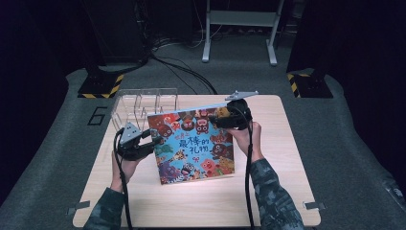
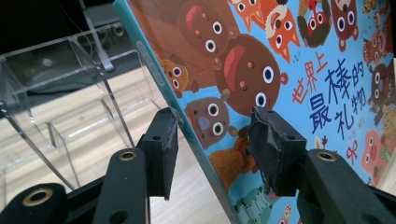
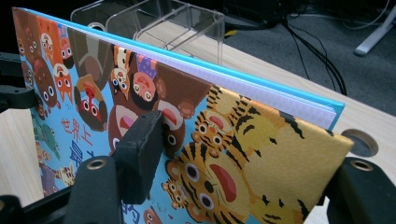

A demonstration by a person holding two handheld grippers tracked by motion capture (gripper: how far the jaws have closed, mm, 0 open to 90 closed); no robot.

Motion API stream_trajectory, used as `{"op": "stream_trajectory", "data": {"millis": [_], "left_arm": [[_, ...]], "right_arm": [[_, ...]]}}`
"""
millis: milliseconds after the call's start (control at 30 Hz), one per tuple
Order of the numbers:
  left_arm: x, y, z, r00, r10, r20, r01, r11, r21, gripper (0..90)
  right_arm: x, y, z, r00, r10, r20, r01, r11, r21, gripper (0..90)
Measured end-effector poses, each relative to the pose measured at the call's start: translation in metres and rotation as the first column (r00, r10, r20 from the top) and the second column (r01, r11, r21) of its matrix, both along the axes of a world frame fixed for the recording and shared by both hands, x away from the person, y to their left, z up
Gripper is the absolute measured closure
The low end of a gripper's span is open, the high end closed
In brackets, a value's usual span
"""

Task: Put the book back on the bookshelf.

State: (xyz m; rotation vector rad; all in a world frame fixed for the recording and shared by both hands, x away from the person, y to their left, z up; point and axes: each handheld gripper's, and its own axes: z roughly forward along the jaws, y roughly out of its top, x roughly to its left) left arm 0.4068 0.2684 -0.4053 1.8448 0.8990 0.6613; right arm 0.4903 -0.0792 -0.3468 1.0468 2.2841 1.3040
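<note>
**Book up on edge between both tongs, rack slot next**

Left tongs (image 2: 212, 140): jaws straddle the spine edge of the picture book (image 1: 194, 143). One pad sits against the spine side; the other is on the cover face. Reads as a pinch on the book, though I can't confirm full pressure. Right tongs (image 3: 233, 154): near pad lies on the cover by the tiger; far jaw is behind the opposite corner, contact hidden, so grip there can't be told.

Book stands tilted between the two tongs, bottom edge at or just above the desk (image 1: 287, 201); which one isn't clear from the high view.

Step, as I judge it: lifting and standing the book to load it into the clear acrylic rack (image 1: 143, 103), which sits just beyond the left tongs, behind the book.

Next move calls for: keep the book upright, swing it toward the rack and line its lower edge up with a slot.

Clearance: rack dividers are thin and hard to see, with slots that look narrow. Open desk toward the person and beyond the right tongs; desk's far edge is near the rack.
</note>
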Motion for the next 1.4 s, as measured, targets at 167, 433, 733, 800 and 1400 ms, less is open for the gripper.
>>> {"op": "stream_trajectory", "data": {"millis": [167, 433, 733, 800, 1400], "left_arm": [[-0.006, 0.003, 0.002, 0.9996, -0.001, 0.028, 0.001, 0.9999, 0.012, 54.4], [-0.016, 0.002, 0.003, 0.9986, -0.010, 0.051, 0.007, 0.9987, 0.051, 55.3], [-0.021, -0.002, 0.004, 0.9975, 0.002, 0.070, -0.008, 0.9960, 0.089, 55.4], [-0.022, -0.004, 0.006, 0.9954, 0.007, 0.096, -0.018, 0.9938, 0.110, 55.5], [-0.012, 0.003, 0.007, 0.9893, -0.138, 0.047, 0.139, 0.9900, -0.022, 52.7]], "right_arm": [[-0.001, 0.002, 0.002, 0.9995, 0.018, 0.024, -0.018, 0.9998, 0.000, 34.8], [-0.002, 0.001, 0.002, 0.9983, 0.052, 0.028, -0.052, 0.9986, -0.008, 33.1], [-0.001, 0.006, 0.005, 0.9982, 0.057, 0.016, -0.057, 0.9974, -0.043, 28.4], [0.001, 0.006, 0.006, 0.9980, 0.056, 0.030, -0.055, 0.9981, -0.026, 27.4], [0.001, 0.002, 0.006, 0.9936, 0.099, 0.055, -0.102, 0.9930, 0.060, 26.9]]}}
